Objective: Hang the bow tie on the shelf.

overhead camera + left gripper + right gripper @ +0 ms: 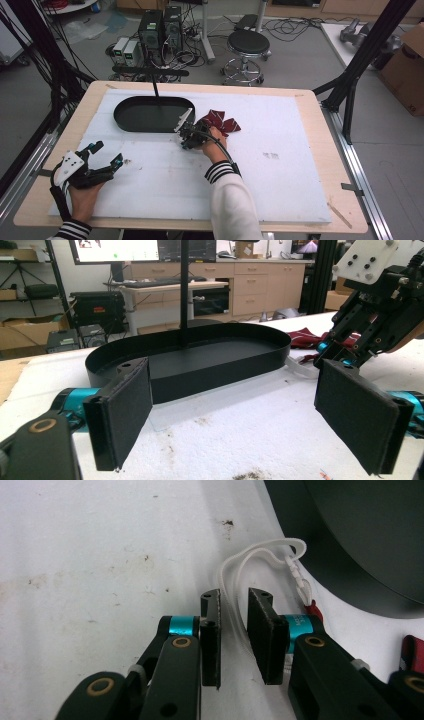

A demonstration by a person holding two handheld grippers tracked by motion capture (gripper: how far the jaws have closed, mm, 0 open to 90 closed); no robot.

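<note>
on the white mat (280, 185), the black oval tray (131, 116) holds nothing; beside it the right gripper (234, 611), narrowly parted, straddles the bow tie's white strap (239, 565); the left gripper (235, 420) gapes wide.

- Your left gripper (106, 154) has a black frame, teal collars behind its jaws and a white plate on top.
- Its flat black pads (122, 410) look felt-like.
- Your right gripper (234, 630) shows brass-coloured pivot pins, teal collars and a white zip tie.
- A black cable trails from each gripper.
- Your sleeves are white with black-striped cuffs.
</note>
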